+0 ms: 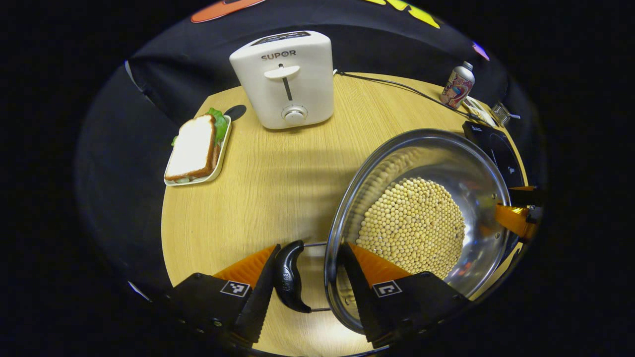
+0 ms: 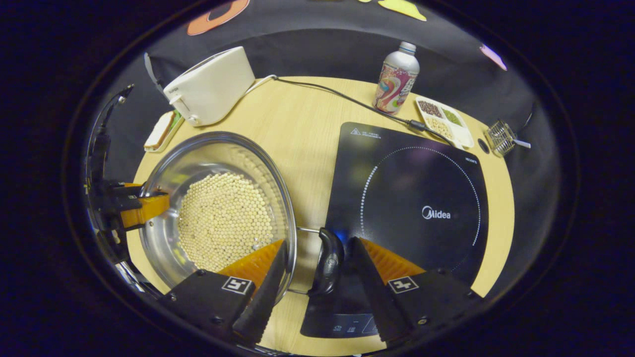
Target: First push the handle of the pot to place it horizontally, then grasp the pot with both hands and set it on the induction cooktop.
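A steel pot (image 1: pixel 476 173) with soybeans (image 1: pixel 412 225) in it stands on the round wooden table (image 1: pixel 278 188), left of the black induction cooktop (image 2: pixel 412 198). My left gripper (image 1: pixel 309 245) is shut on the pot's side: one finger lies against the black handle (image 1: pixel 289 275), the other reaches inside the rim. My right gripper (image 2: pixel 318 240) grips the opposite side the same way, with the other black handle (image 2: pixel 328 267) and the rim between its fingers. This handle hangs over the cooktop's near left edge. Each gripper shows across the pot (image 2: pixel 198 153) in the other's view. Whether the pot is lifted cannot be told.
A white toaster (image 1: pixel 285 79) stands at the table's back, with a sandwich on a small tray (image 1: pixel 196 148) to its left. Behind the cooktop are a bottle (image 2: pixel 397 79), a divided dish of grains (image 2: pixel 444 121), a small wire basket (image 2: pixel 501 136) and a black cable (image 2: pixel 342 99).
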A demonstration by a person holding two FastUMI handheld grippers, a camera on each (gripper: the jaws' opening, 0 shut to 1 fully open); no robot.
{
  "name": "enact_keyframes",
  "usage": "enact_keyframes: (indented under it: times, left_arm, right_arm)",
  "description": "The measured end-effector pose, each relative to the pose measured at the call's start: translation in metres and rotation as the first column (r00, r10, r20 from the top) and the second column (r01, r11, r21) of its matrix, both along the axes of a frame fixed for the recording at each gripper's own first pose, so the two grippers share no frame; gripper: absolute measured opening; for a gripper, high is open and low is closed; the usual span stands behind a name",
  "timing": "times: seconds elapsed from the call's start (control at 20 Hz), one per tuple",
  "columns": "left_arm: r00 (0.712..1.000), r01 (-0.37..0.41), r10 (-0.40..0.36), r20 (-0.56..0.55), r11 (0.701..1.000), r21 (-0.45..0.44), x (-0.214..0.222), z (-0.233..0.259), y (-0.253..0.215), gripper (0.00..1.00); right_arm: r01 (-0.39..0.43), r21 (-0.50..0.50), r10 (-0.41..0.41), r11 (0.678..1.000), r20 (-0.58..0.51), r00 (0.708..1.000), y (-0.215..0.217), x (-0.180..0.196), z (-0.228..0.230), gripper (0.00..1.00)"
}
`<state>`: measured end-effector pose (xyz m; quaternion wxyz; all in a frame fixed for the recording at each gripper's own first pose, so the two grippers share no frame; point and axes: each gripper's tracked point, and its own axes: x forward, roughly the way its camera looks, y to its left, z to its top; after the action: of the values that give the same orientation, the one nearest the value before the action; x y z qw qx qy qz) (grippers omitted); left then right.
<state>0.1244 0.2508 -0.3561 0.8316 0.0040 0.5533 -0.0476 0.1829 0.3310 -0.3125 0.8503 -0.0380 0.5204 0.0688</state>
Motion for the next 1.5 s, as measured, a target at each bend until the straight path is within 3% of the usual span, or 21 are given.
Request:
enact_keyframes:
  times: [0.05, 0.1, 0.15, 0.2, 0.3, 0.35, 0.6, 0.65, 0.7, 0.75, 0.85, 0.9, 0.95, 1.2, 1.5]
  left_arm:
    - [1.0, -0.002, 0.002, -0.013, 1.0, -0.018, -0.003, -0.001, -0.002, 0.83]
    - [1.0, -0.004, 0.002, -0.026, 0.999, -0.049, -0.005, -0.002, -0.006, 0.73]
    - [1.0, -0.011, 0.009, -0.028, 0.998, -0.066, -0.004, -0.004, -0.007, 0.71]
    - [0.999, -0.009, 0.006, -0.033, 0.996, -0.083, -0.004, -0.005, -0.008, 0.8]
    - [0.999, -0.019, 0.014, -0.047, 0.994, -0.11, -0.005, -0.006, -0.01, 0.59]
    - [0.998, -0.013, 0.007, -0.057, 0.994, -0.11, -0.007, -0.002, -0.01, 0.67]
    - [0.996, -0.037, 0.027, -0.09, 0.993, -0.116, -0.012, -0.002, -0.012, 0.62]
    - [0.994, -0.049, 0.037, -0.103, 0.992, -0.115, -0.016, -0.001, -0.013, 0.71]
    - [0.995, -0.05, 0.039, -0.097, 0.992, -0.113, -0.018, 0.003, -0.013, 0.53]
    - [0.995, -0.048, 0.039, -0.089, 0.993, -0.103, -0.021, 0.006, -0.011, 0.62]
    - [0.997, -0.044, 0.039, -0.068, 0.996, -0.077, -0.023, 0.018, -0.007, 0.62]
    - [0.998, -0.035, 0.031, -0.057, 0.997, -0.066, -0.024, 0.025, -0.005, 0.53]
    - [0.998, -0.032, 0.029, -0.053, 0.998, -0.058, -0.028, 0.031, -0.003, 0.62]
    - [0.999, -0.049, 0.049, -0.016, 0.998, -0.049, -0.033, 0.063, -0.002, 0.62]
    - [0.999, -0.043, 0.043, 0.0, 0.998, -0.056, -0.031, 0.083, -0.036, 0.61]
  right_arm:
    - [0.002, 0.007, -0.002, 1.0, 0.003, 1.0, 0.001, 0.001, 0.001, 0.81]
    - [0.012, 0.009, -0.012, 1.0, 0.002, 1.0, -0.002, 0.002, 0.001, 0.78]
    - [0.028, 0.029, -0.028, 0.999, -0.004, 1.0, -0.002, 0.001, 0.002, 0.67]
    - [0.027, 0.037, -0.026, 0.999, -0.014, 1.0, -0.002, 0.002, 0.001, 0.67]
    - [0.004, 0.048, -0.003, 0.999, -0.02, 1.0, -0.003, 0.002, 0.002, 0.65]
    - [0.001, 0.055, 0.001, 0.998, -0.021, 1.0, -0.003, 0.002, 0.001, 0.64]
    - [-0.002, 0.102, 0.003, 0.995, -0.005, 1.0, -0.004, 0.002, 0.004, 0.58]
    - [-0.01, 0.114, 0.011, 0.993, -0.008, 1.0, -0.004, 0.002, 0.004, 0.53]
    - [-0.013, 0.128, 0.015, 0.992, -0.018, 1.0, -0.005, -0.003, 0.004, 0.53]
    - [0.004, 0.152, 0.0, 0.988, -0.028, 1.0, -0.004, -0.007, 0.006, 0.54]
    - [0.013, 0.183, -0.005, 0.983, -0.042, 0.999, -0.002, -0.014, 0.009, 0.54]
    - [0.004, 0.192, 0.003, 0.981, -0.035, 0.999, -0.001, -0.017, 0.014, 0.54]
    - [-0.001, 0.2, 0.005, 0.98, -0.021, 1.0, 0.0, -0.017, 0.021, 0.54]
    - [-0.049, 0.202, 0.043, 0.978, 0.032, 0.999, -0.006, -0.019, 0.052, 0.51]
    - [-0.037, 0.199, 0.028, 0.979, 0.048, 0.998, -0.044, -0.022, 0.07, 0.51]
